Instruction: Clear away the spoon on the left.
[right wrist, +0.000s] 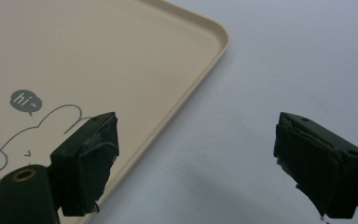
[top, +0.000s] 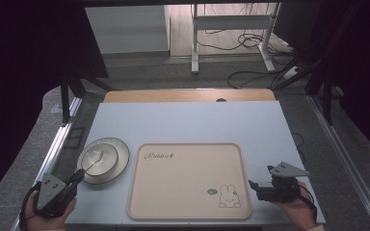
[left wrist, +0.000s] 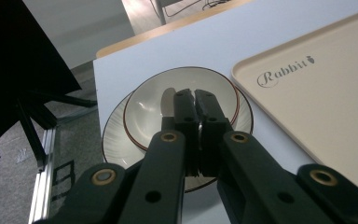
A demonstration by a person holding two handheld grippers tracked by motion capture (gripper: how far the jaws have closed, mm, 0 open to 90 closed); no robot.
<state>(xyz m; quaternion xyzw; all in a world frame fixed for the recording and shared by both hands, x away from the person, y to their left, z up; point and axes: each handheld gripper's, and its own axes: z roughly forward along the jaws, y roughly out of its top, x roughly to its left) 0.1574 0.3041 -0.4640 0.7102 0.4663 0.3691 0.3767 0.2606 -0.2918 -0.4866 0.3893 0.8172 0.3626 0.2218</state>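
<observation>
Nearest the person, the left hand-held gripper [top: 75,179] sits at the front left corner of the surface [top: 183,120]; in the left gripper view its jaws stand pressed together with nothing between them, and their tips hang over the near part of the small bowl [left wrist: 144,109], whether touching it I cannot tell; so nothing is gripped on that side. On the other side the right hand-held gripper [right wrist: 196,163] rests at the front right, just beside the tray [top: 188,192]; its jaws stand wide apart and bare, one over the tray's corner near the rabbit drawing [top: 229,197], the other over the plain surface; it has hold of nothing.

A little farther in, the bowl sits inside a larger rimmed plate [left wrist: 116,140], the two stacked at the left of the surface, just beside the tray's left edge but apart from it. The tray lies flat in the middle, with the word "Rabbit" [left wrist: 284,72] printed near its far left corner; no dish lies on it.

As I judge it, the work is at its very start; the likely job is moving the stacked dishes onto the tray, and none of that is done; both pieces are left to be grasped, lifted and set down.

Beyond the surface lie a wooden board [top: 188,95] and a floor with cables [top: 250,43].
</observation>
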